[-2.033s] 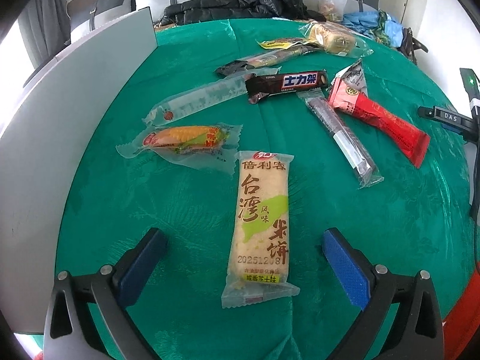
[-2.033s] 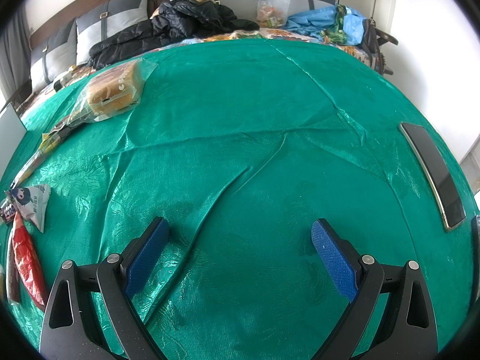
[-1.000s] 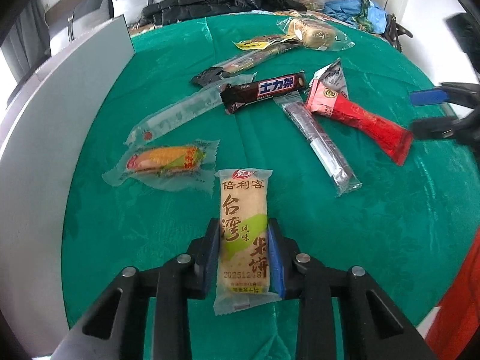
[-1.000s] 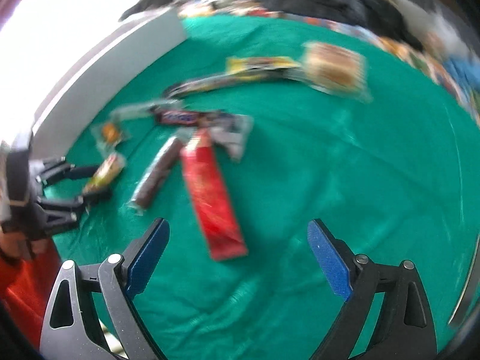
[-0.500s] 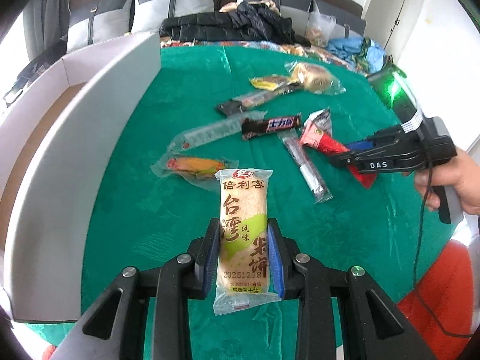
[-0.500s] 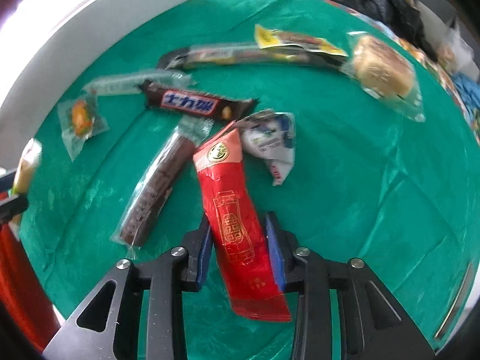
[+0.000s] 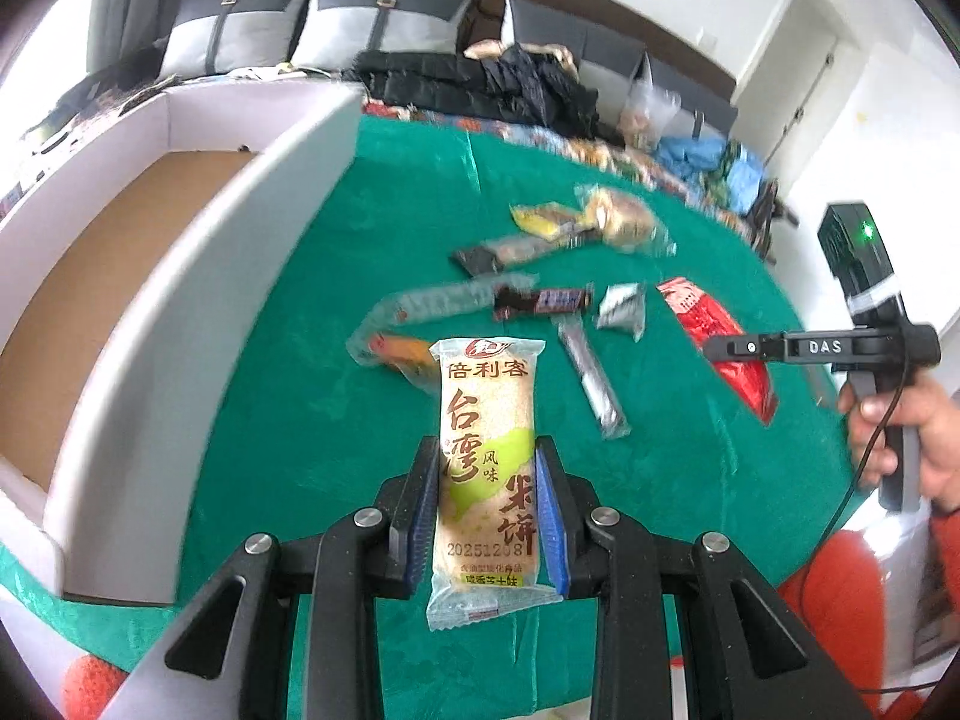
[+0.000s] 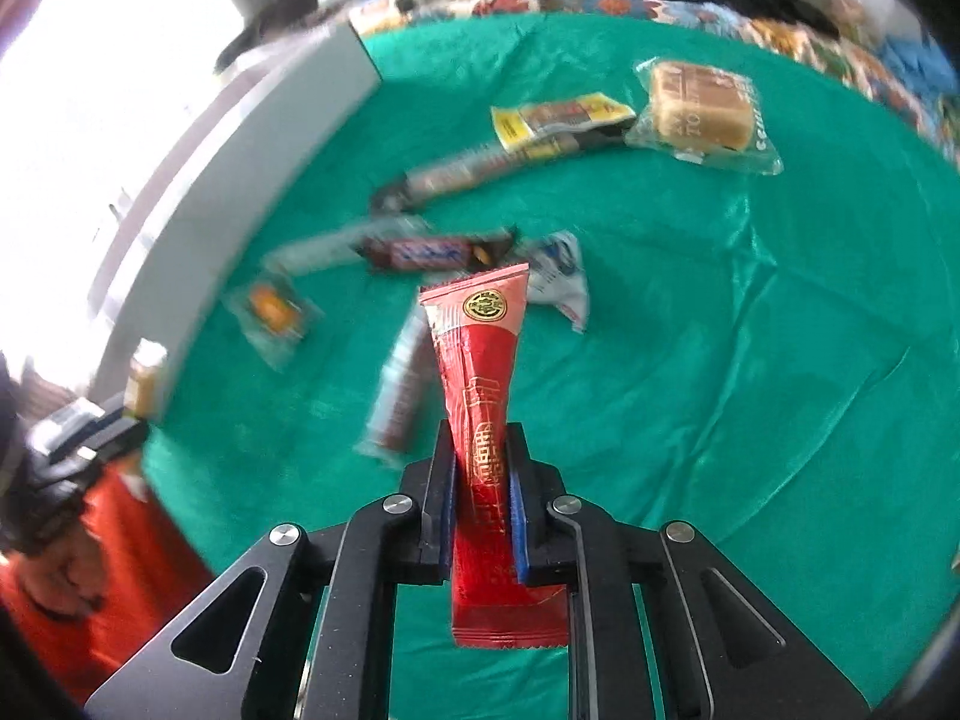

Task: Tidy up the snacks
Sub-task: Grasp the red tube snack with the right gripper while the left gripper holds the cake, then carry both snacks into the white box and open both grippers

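Both snacks are lifted, so the carry to the white box at the frame's left seems next. The left claw is clamped on the rice cracker pack; the right claw pinches the red packet above the green table.

Red packet, cream-green rice cracker, green cloth

Motion-blurred brown bar; corn packet half behind rice cracker.
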Demonstrator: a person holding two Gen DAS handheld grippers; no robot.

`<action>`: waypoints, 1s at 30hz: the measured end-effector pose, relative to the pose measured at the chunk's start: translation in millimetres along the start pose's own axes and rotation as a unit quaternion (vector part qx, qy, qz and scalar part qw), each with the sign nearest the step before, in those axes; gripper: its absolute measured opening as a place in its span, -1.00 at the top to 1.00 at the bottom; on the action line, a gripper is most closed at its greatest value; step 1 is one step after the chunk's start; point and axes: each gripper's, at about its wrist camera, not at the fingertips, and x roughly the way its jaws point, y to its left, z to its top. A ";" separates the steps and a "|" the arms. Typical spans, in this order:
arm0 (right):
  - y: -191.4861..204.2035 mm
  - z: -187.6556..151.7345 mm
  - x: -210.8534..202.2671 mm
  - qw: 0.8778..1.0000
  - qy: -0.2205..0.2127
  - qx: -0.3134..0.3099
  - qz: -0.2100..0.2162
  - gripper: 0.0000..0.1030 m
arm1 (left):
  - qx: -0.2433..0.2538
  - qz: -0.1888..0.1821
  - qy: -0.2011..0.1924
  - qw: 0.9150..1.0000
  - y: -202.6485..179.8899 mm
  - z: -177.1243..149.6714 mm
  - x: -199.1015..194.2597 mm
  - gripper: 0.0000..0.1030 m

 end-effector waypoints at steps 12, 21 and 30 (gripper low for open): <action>198.5 119.5 -32.2 0.970 -0.080 -0.001 0.228 0.70 | -0.056 0.166 -0.082 0.981 155.6 95.7 -92.2 0.40; 261.2 151.6 -9.9 0.973 -0.120 -0.037 0.196 -0.56 | -0.064 0.265 -0.062 0.960 203.9 60.5 -89.6 -0.74; 52.3 -20.7 43.6 0.984 -0.109 -0.082 -0.118 -0.56 | 0.020 0.164 -0.073 0.984 141.2 70.4 -36.4 -0.74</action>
